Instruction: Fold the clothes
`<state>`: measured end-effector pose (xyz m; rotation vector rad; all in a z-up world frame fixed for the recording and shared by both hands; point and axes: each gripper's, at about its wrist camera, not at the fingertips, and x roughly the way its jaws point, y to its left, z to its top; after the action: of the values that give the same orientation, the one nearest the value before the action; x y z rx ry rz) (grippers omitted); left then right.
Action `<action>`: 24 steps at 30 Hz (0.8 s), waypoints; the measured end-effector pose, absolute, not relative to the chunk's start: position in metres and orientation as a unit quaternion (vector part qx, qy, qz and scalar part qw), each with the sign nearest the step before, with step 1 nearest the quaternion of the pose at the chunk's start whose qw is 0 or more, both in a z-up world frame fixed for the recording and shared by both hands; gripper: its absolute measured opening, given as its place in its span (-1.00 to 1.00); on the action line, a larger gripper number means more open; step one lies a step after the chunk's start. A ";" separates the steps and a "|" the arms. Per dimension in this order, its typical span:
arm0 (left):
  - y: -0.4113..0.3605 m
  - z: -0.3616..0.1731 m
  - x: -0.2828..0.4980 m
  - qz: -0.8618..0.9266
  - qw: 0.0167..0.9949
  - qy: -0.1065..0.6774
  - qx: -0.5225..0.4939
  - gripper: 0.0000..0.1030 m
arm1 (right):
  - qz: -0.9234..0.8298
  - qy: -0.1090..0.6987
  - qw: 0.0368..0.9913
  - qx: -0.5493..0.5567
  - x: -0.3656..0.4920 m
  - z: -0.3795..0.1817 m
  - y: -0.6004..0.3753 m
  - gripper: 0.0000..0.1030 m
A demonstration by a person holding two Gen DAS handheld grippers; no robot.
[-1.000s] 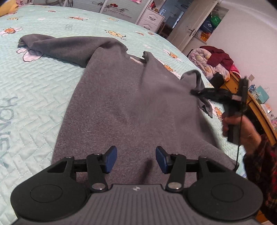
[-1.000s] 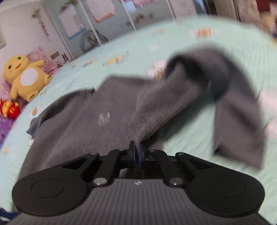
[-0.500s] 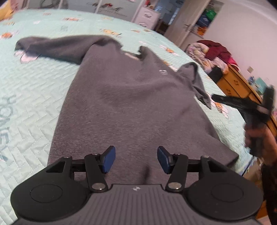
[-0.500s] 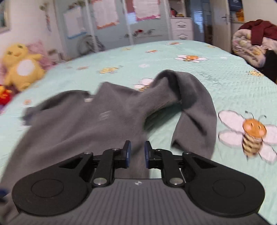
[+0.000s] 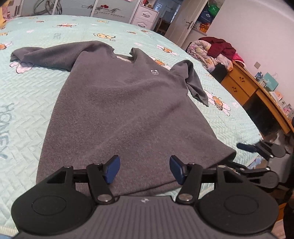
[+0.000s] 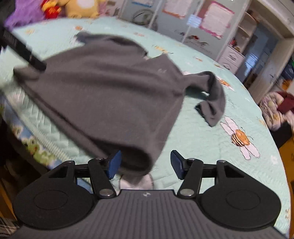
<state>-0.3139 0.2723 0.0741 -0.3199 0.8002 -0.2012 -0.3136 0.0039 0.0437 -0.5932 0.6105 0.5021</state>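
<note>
Sweater [image 5: 125,103], one only, dark grey with a small white bear emblem [image 5: 154,72] on the chest, lies front-up on a mint quilted bedspread [image 5: 27,88] printed with bees and flowers. Its two sleeves differ: one stretches flat toward the far left of the left wrist view, the other [image 5: 194,82] is bent back on itself beside the body. The hem lies nearest the cameras at the bed's edge.

Two grippers are in view. The left gripper [image 5: 144,170] hovers over the hem with its blue pads [image 5: 112,168] well apart; its jaws have just been opening and nothing is pinched between them. The right gripper [image 6: 145,164] sits at the hem's right corner, and its jaws have just been opening too: the fingers stand wide, the fabric corner bulging in the gap close against the left pad, without being clamped. In the left wrist view the right gripper shows at the far right, beyond the hem corner.

Around the bed: one white chest of drawers [image 5: 145,16], one wooden desk [image 5: 244,86] with a heap of bedding and red clothes [image 5: 216,51] at its end, and one yellow plush toy [image 6: 82,7] beside purple and red ones.
</note>
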 end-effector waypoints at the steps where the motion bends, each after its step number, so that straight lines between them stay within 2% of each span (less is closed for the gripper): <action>1: 0.272 0.075 -0.315 -0.095 0.904 0.388 -0.154 0.25 | 0.237 0.283 0.879 -0.301 -0.313 0.039 0.011 0.14; 4: 0.269 0.077 -0.317 -0.087 0.904 0.390 -0.154 0.26 | 0.225 0.252 0.874 -0.349 -0.312 0.026 0.030 0.13; 6: 0.267 0.080 -0.318 -0.085 0.905 0.387 -0.152 0.29 | 0.210 0.232 0.873 -0.373 -0.309 0.020 0.034 0.04; 7: 0.267 0.082 -0.318 -0.085 0.906 0.385 -0.151 0.32 | 0.203 0.222 0.873 -0.384 -0.308 0.016 0.035 -0.11; 9: 0.266 0.083 -0.317 -0.084 0.909 0.382 -0.147 0.36 | 0.187 0.202 0.871 -0.407 -0.306 0.010 0.039 -0.83; 10: 0.266 0.083 -0.317 -0.083 0.909 0.382 -0.145 0.37 | 0.179 0.200 0.874 -0.406 -0.304 0.009 0.037 -0.96; 13: 0.267 0.079 -0.314 -0.080 0.908 0.386 -0.144 0.38 | 0.151 0.247 0.910 -0.296 -0.298 0.022 0.003 -0.96; 18: 0.264 0.062 -0.302 -0.081 0.901 0.400 -0.144 0.38 | 0.126 0.286 0.918 -0.245 -0.304 0.010 -0.019 -0.95; 24: 0.272 0.053 -0.301 -0.070 0.901 0.403 -0.145 0.38 | 0.123 0.298 0.922 -0.216 -0.285 0.005 -0.021 -0.91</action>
<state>-0.3010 0.2722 0.0526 -0.2992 0.8341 -0.1438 -0.2846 -0.0210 0.0050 -0.4445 0.6112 0.2528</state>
